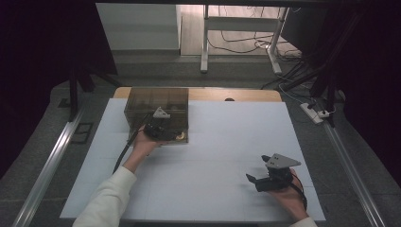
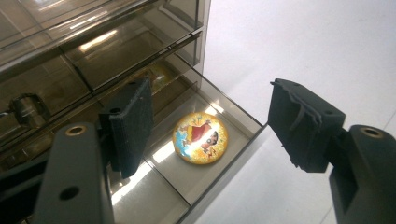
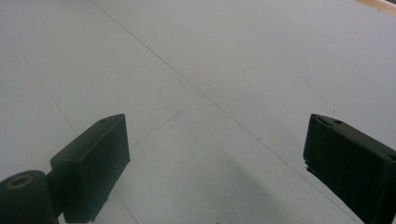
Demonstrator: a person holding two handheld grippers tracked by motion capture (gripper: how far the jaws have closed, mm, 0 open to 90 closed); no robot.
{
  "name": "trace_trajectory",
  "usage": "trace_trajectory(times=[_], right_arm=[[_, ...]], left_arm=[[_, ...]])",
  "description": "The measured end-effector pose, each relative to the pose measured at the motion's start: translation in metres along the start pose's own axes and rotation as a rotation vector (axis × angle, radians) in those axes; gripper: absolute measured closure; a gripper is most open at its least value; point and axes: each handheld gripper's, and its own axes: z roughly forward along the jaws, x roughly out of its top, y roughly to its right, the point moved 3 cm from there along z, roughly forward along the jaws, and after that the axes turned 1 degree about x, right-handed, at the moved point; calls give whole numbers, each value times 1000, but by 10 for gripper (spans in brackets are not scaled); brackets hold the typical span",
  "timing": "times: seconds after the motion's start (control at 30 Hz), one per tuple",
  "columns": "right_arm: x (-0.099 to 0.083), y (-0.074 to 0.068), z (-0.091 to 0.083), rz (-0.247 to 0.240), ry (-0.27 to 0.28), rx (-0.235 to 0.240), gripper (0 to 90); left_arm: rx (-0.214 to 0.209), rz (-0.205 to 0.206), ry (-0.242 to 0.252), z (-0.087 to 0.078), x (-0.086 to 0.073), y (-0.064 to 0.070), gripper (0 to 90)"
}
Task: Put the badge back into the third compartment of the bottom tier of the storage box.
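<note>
Worktop: a white-covered worktop is carrying a smoky translucent plastic drawer box toward its far left.
Drawer: the box's lowest drawer is standing pulled out toward the person, leaving its inside reachable from above.
Item: a round domed badge with a yellow cartoon print is lying flat on the drawer floor, near the front wall, touching neither jaw.
Left gripper: the left gripper is hovering over the open drawer with its jaws spread wide and empty, one on each side of the badge; judged, it is lining up either to take the badge or having just set it there.
Right gripper: the right gripper is resting low over bare worktop at the near right, jaws parted and holding nothing, apparently kept clear of the drawer work.
</note>
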Motion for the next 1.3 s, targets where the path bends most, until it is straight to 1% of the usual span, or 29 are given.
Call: trace_trajectory(times=[0.13,0.27,0.43,0.63,0.77,0.87,1.0,1.07,1.1,1.13,1.23,1.3], right_arm=[[0,0,0,3,0,4,67],[0,0,-1,2,2,3,67],[0,1,0,1,5,6,67],[1,2,-1,7,20,10,68],[1,3,0,15,18,17,68],[0,2,0,15,24,20,68],[1,2,-1,16,33,22,68],[1,2,-2,16,30,18,68],[1,2,-2,18,32,19,68],[1,2,-2,17,28,10,68],[0,3,-3,17,27,17,68],[0,3,-3,19,27,12,68]], left_arm=[[1,8,1,-4,-1,1,305],[10,10,-13,-7,-6,1,295],[15,3,-11,-16,-13,1,293],[29,-3,5,-31,-21,1,297],[24,-24,25,-39,-24,1,299],[27,-17,23,-43,-28,3,299],[15,-20,28,-50,-36,8,295],[14,-13,21,-53,-40,10,290],[14,-5,21,-56,-42,11,287],[14,-4,24,-58,-44,12,287],[10,2,27,-67,-52,15,279],[10,5,32,-73,-58,17,276]])
